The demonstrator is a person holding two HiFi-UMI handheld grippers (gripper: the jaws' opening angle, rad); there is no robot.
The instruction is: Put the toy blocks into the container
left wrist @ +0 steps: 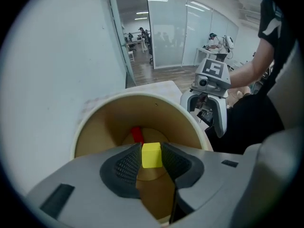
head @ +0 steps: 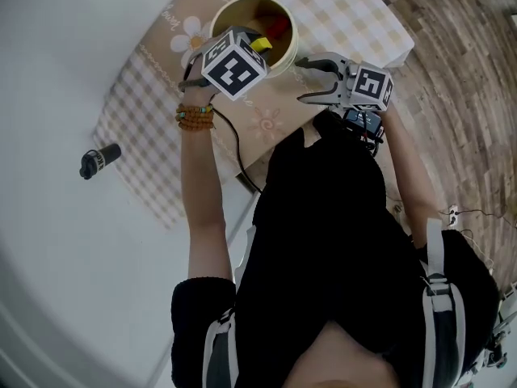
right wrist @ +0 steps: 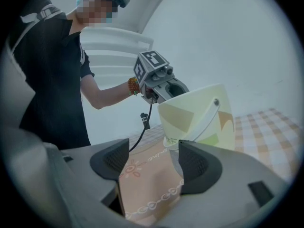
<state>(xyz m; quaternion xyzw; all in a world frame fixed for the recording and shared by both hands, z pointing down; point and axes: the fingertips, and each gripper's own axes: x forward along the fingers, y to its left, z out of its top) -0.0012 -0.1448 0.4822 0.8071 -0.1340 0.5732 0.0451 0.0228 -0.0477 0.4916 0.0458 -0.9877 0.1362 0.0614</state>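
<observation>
My left gripper (left wrist: pixel 152 156) is shut on a yellow block (left wrist: pixel 151 155) and points steeply down over the mouth of the pale yellow bucket (left wrist: pixel 95 115). A red block (left wrist: pixel 137 134) lies inside on the bucket's floor. In the head view the left gripper (head: pixel 257 45) hangs over the bucket (head: pixel 289 29), where the yellow block (head: pixel 258 44) and a red block (head: pixel 279 27) show. My right gripper (head: pixel 305 79) stands open and empty to the right of the bucket. From the right gripper view the bucket (right wrist: pixel 206 113) stands just ahead, with the right gripper (right wrist: pixel 151 163) open above the cloth.
A beige checked cloth (head: pixel 145 120) with flower prints covers the small table (head: pixel 266 148). A dark small cylinder (head: pixel 99 161) lies on the white floor to the left. A black cable (head: pixel 234 148) trails from the left gripper. Wooden flooring (head: pixel 468 95) lies to the right.
</observation>
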